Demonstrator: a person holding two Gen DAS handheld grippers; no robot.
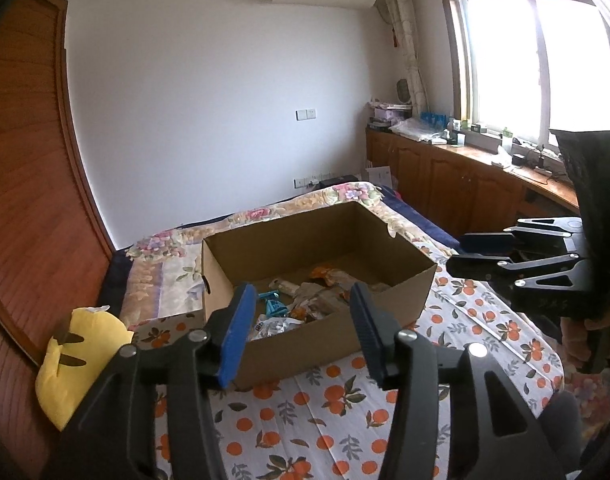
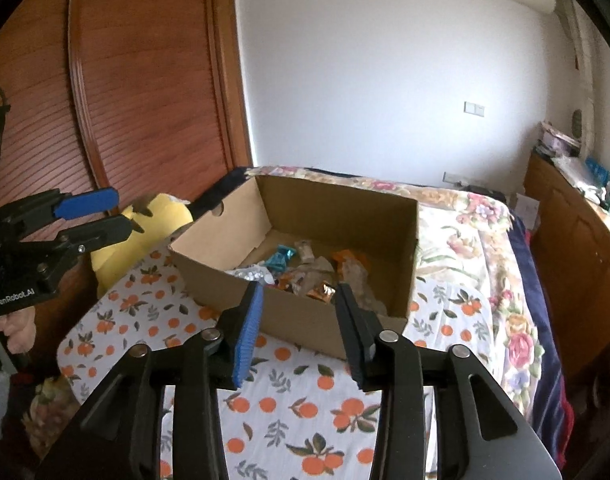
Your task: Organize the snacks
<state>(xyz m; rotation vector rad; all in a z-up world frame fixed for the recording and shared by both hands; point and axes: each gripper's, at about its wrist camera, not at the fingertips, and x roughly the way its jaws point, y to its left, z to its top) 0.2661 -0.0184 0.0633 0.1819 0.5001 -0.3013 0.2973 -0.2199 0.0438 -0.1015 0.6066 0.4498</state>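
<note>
**Both grippers empty above the snack box on the bed**

An open cardboard box [image 1: 317,276] sits on a bed [image 1: 345,420] covered with an orange-fruit print sheet, with a floral quilt [image 1: 165,264] beyond it. A loose pile of wrapped snacks [image 1: 305,300] lies on the box floor, mostly toward its near side: teal, orange, silver and brownish wrappers, jumbled together.

The left gripper [image 1: 301,332] hangs in front of the box's near wall, pointing down toward it, its jaws partly apart with nothing between them. The right gripper [image 2: 301,328] is held the same way at the box's near edge, jaws partly apart and empty; from the left wrist view it shows off to the right side of the box [image 1: 477,254], clear of the cardboard.

A yellow plush toy [image 2: 153,232] rests on the bed just beside the box's left end, against a wooden louvred wardrobe [image 2: 145,80]. A low wooden cabinet [image 1: 465,184] runs under the window [image 1: 537,60].
</note>
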